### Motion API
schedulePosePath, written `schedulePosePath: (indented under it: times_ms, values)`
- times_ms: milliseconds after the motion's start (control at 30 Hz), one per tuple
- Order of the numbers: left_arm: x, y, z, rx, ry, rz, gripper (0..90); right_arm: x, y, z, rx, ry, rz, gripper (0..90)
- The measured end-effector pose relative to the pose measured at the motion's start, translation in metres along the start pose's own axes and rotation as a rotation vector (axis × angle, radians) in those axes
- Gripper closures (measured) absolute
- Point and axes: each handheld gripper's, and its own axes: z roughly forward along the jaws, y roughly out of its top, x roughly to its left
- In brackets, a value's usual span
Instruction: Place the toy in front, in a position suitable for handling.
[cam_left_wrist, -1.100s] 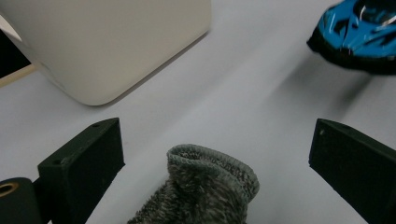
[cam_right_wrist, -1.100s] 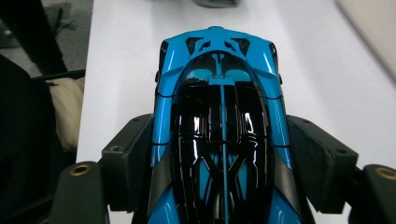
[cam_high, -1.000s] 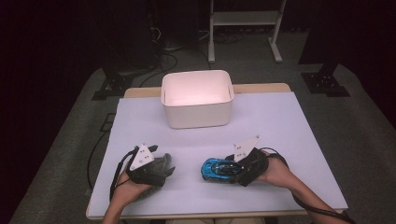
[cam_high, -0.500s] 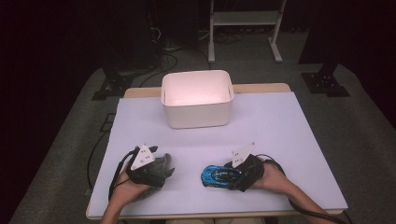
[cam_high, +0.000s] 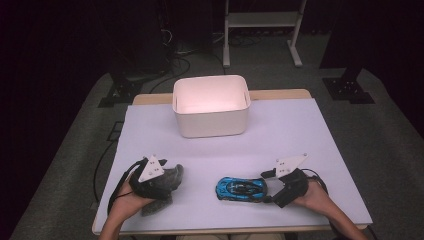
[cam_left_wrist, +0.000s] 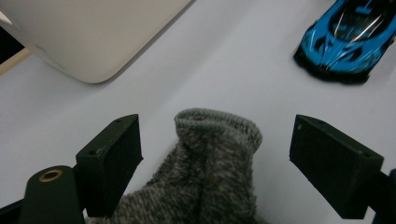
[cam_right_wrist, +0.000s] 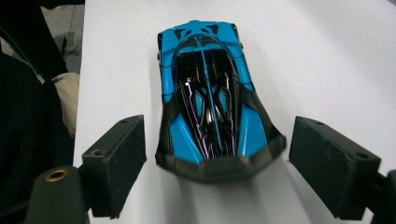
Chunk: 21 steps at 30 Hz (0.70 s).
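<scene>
Soft grey knitted sock (cam_left_wrist: 212, 168) at the desk's (cam_high: 300, 135) seven o'clock lies between the left gripper's (cam_left_wrist: 217, 154) parted, just-narrowing jaws; light and limp, best pinched mid-body. Glossy blue toy car (cam_right_wrist: 210, 105) at five o'clock sits rigid and slippery between the right gripper's (cam_right_wrist: 217, 158) just-widened jaws; grip its flanks.

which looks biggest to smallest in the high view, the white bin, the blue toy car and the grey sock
1. white bin, clearly the largest.
2. blue toy car and grey sock: too close to rank, since the left claw and hand cover part of the sock.

One car (cam_high: 241, 189), one sock (cam_high: 165, 186), one bin (cam_high: 211, 106)
</scene>
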Motion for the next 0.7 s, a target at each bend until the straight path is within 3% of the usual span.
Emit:
schedulePosePath:
  times_ms: [200,267,367,467,533,700]
  values:
    - [0.004,-0.008,0.004,0.043,-0.044,-0.001,16.8,0.000,-0.001,-0.004,-0.012,-0.012,-0.003,17.5]
    - [0.007,-0.011,0.004,0.063,-0.080,0.011,21.6,0.000,-0.001,-0.003,-0.006,-0.014,-0.012,17.5]
    - [0.008,-0.012,0.004,0.080,-0.098,0.012,22.4,0.000,-0.001,-0.001,0.000,-0.013,-0.008,17.5]
    - [0.010,-0.013,0.005,0.104,-0.150,0.009,24.0,0.000,-0.003,0.000,0.013,-0.012,-0.008,17.5]
    - [0.010,-0.013,0.005,0.109,-0.156,0.019,25.7,-0.001,-0.003,0.000,0.014,-0.013,-0.012,17.5]
    - [0.012,-0.015,0.008,0.154,-0.184,0.057,37.8,-0.001,-0.004,-0.001,0.019,-0.012,-0.006,17.5]
